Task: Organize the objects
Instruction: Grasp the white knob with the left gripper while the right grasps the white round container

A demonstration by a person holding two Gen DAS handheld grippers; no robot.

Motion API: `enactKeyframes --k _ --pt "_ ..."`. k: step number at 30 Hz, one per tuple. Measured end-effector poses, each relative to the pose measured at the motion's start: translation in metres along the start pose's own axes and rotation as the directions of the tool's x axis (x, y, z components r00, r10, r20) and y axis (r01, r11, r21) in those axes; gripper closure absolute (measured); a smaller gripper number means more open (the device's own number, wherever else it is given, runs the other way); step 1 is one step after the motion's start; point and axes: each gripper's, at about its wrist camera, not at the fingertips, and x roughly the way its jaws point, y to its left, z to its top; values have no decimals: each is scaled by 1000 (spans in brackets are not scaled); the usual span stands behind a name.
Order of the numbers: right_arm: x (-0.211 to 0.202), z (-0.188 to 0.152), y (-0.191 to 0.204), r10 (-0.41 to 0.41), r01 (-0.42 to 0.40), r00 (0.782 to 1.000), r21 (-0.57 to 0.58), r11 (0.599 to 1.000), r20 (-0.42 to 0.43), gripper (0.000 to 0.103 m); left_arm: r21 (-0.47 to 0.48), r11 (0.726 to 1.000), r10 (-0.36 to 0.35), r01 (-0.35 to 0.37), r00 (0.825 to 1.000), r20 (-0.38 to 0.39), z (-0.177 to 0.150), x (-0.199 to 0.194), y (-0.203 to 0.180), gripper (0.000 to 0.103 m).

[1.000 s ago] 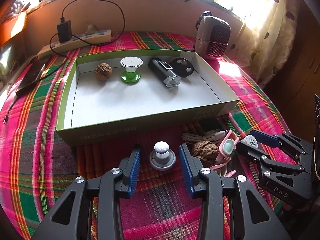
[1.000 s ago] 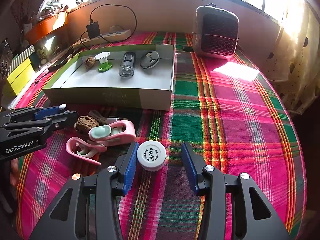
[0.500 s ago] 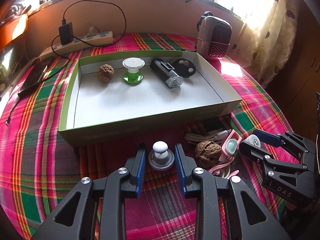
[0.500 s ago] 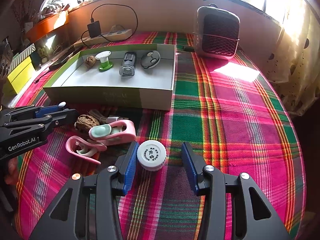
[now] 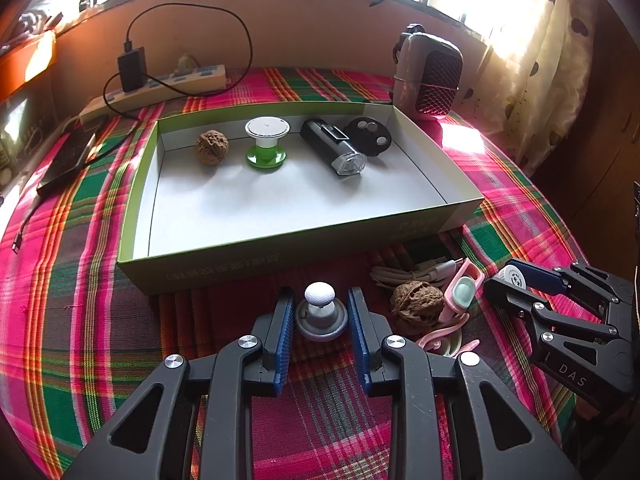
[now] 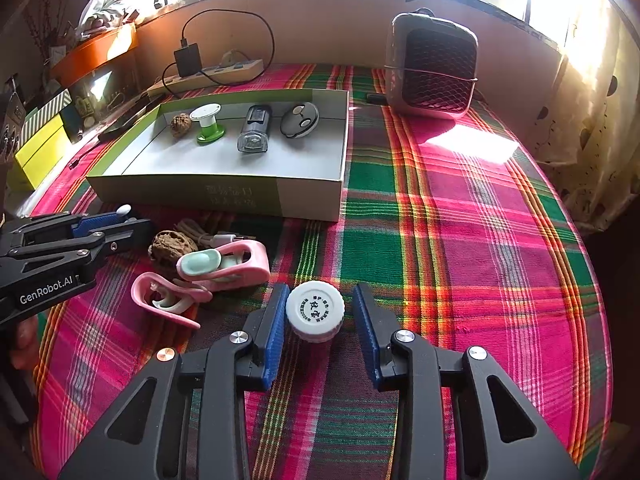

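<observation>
**While closing in on two small pieces: judging grip and path**

While resting on the plaid cloth [image 5: 80, 240] of the table, just in front of the green box [image 5: 280, 248], sitting between the blue pads of the left claw [image 5: 319, 297]: grey knob [image 5: 320, 316] with a white ball top. Claw standing narrow, pads seeming to press on the round base from both sides. Looking light, hard and a little slick; taking it low at the base rather than at the ball, judging by shape, to keep it from popping out.

Lying further right on the same cloth, between the pads of the right claw [image 6: 320, 289]: white cap [image 6: 315, 310]. Jaws closing, near pad about touching, far pad not yet meeting the ribbed rim. Seeming light and stiff; gripping across the ribbed edge likely giving the best hold.

Crowding the space between the two claws: loose walnut [image 5: 418, 302], pink clips [image 6: 224, 264] and a coiled white cable [image 5: 412, 272], all close enough to be nudged.

Standing in the way of any move to the box: its near wall, needing a lift over. Already lining the far side inside: second walnut [image 5: 211, 147], green spool [image 5: 266, 142], black lamp [image 5: 334, 148], dark disc [image 5: 370, 136]; near half lying bare. Heater [image 6: 432, 68] and power strip [image 5: 160, 86] staying well apart.
</observation>
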Motion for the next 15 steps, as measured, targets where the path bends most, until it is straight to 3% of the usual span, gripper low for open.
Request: enactKeyframes --k 4,15 --pt "0 0 0 -2 2 1000 0 1000 1 74 0 1000 0 0 1000 0 0 0 0 79" --pt "-1 0 -1 -1 1 1000 2 1000 2 74 15 1000 12 -12 1000 5 0 -1 -1 79"
